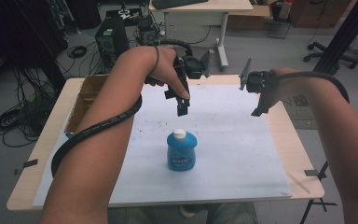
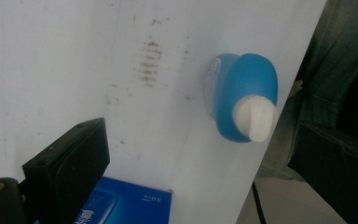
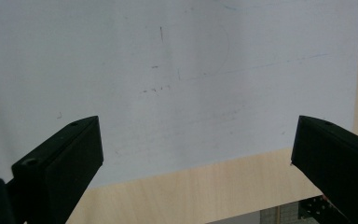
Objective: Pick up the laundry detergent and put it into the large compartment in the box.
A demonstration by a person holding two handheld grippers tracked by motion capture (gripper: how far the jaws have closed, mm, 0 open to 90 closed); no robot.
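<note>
A squat blue bottle (image 1: 182,150) with a white cap stands upright on the white sheet (image 1: 233,140) near the table's middle. My left gripper (image 1: 182,108) hangs above and behind it, tilted down toward it. In the left gripper view the jaws stand wide apart, left gripper (image 2: 200,137) open, with the bottle (image 2: 242,88) ahead between them and apart from both. A blue carton (image 2: 130,205) lies at the bottom edge beside the left jaw; whether it touches the jaw is unclear. My right gripper (image 1: 257,108) hovers at the right, open (image 3: 196,128) over bare sheet.
An open cardboard box (image 1: 86,98) sits at the table's left rear corner. The wooden table edge (image 3: 191,191) lies just beneath the right gripper. Behind the table are a computer tower (image 1: 112,39), floor cables, a desk (image 1: 200,7) and an office chair (image 1: 335,53).
</note>
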